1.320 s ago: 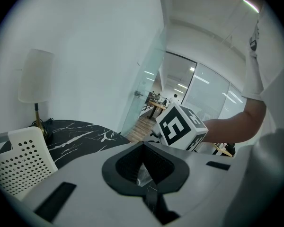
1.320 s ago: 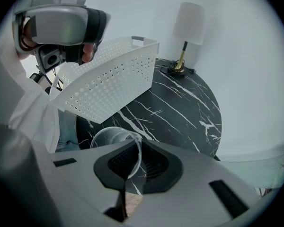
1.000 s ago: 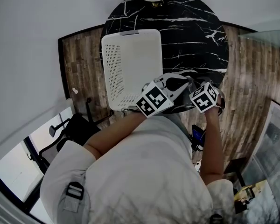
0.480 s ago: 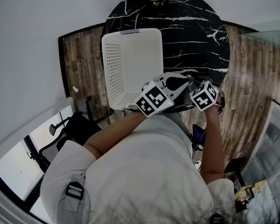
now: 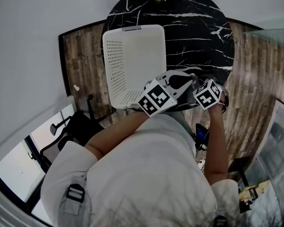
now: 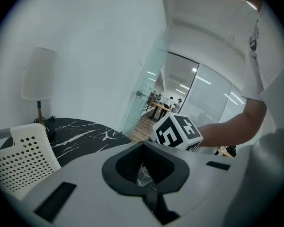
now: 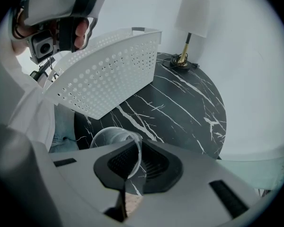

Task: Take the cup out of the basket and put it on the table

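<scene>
One clear cup (image 7: pixel 109 138) is outside the one white basket (image 5: pixel 112 65), just right of its near corner over the worktop (image 5: pixel 194 32), its wall pinched by the right gripper (image 7: pixel 134 148); the left gripper (image 6: pixel 143 156) is pressed together, empty; one lamp (image 7: pixel 191 15) stands beyond the basket

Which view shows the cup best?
Right gripper view: the clear cup is close up, its wall pinched by the right gripper. In head view I can't make it out; left gripper view doesn't show it.
</scene>
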`<move>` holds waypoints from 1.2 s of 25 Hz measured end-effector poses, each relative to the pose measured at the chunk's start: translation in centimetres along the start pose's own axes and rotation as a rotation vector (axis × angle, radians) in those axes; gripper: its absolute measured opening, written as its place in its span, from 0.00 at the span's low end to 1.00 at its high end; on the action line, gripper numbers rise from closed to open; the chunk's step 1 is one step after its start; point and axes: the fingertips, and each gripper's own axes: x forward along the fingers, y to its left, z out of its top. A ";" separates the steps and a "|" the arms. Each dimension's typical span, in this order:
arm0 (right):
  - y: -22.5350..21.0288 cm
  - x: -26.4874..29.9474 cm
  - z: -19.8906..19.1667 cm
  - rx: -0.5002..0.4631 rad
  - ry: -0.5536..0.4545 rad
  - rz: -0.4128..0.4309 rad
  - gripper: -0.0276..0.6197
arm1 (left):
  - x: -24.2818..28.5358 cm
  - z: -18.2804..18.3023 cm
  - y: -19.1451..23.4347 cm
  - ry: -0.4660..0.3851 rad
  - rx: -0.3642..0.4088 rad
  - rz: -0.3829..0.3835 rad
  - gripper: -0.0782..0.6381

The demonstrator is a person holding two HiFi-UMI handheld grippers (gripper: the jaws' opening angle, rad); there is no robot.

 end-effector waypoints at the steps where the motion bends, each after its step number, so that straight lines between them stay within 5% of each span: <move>1: 0.0 0.1 -0.1 0.001 0.001 0.001 0.08 | 0.0 0.0 0.0 0.000 -0.001 0.000 0.12; 30: 0.1 2.3 -1.1 -0.006 0.038 0.007 0.08 | -0.3 0.0 0.2 -0.012 -0.012 0.011 0.12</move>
